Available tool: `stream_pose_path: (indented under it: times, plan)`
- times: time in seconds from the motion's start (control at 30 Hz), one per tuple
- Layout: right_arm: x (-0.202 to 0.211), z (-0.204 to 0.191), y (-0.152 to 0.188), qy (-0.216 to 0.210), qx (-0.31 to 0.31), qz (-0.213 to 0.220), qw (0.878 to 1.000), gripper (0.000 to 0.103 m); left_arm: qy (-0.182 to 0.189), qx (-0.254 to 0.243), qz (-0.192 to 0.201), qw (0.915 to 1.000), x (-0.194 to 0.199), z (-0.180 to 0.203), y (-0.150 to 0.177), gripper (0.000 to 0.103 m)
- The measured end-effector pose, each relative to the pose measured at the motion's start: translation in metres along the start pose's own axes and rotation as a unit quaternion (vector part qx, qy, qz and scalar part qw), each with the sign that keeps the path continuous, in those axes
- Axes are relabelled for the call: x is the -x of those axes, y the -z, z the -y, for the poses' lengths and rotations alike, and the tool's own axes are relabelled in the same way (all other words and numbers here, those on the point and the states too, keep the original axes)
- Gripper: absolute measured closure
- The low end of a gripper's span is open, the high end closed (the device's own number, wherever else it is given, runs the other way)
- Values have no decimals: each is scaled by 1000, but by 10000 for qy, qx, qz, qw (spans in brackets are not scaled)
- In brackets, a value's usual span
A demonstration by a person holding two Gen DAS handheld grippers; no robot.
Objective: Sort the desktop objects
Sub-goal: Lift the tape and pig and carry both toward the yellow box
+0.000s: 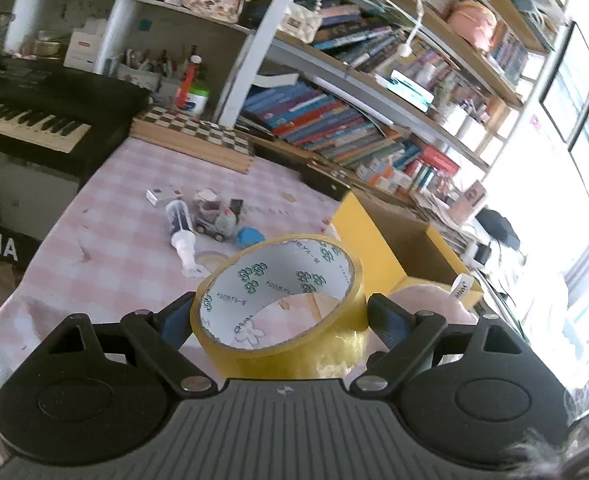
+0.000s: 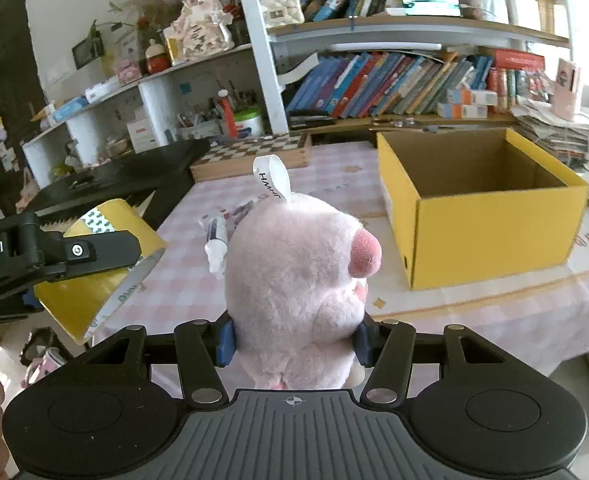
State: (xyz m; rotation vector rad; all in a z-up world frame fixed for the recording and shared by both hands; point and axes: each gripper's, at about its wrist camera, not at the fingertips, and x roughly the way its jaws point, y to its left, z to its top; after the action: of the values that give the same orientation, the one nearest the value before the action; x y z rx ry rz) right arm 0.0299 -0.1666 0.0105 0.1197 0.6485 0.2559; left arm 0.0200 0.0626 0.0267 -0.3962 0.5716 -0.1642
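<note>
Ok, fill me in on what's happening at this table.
A person is sorting desk clutter with a pair of handheld tongs. The left tongs are shut on a roll of yellow tape, held above the pink checked tablecloth. The right tongs grip a pink plush toy. The open yellow box looks empty from the right wrist view. A small toy truck and a tube lie on the cloth, unsorted.

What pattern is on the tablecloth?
A pale pink-and-white check on the tablecloth, clearest in the left wrist view.
</note>
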Motion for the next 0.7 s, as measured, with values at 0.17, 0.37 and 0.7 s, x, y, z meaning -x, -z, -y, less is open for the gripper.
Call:
stream_pose_path:
  times: [0.17, 0.37, 0.7]
  plan:
    - [11, 4, 12, 180, -152, -59, 9997, 48, 99, -240, -209, 9994, 0, 8, 12, 14]
    - [22, 14, 21, 459, -338, -101, 9983, 48, 274, -472, -468, 9974, -6, 18, 20, 14]
    - [40, 32, 29, 970, -595, -87, 9935, 48, 793, -684, -730, 9918, -24, 40, 27, 14]
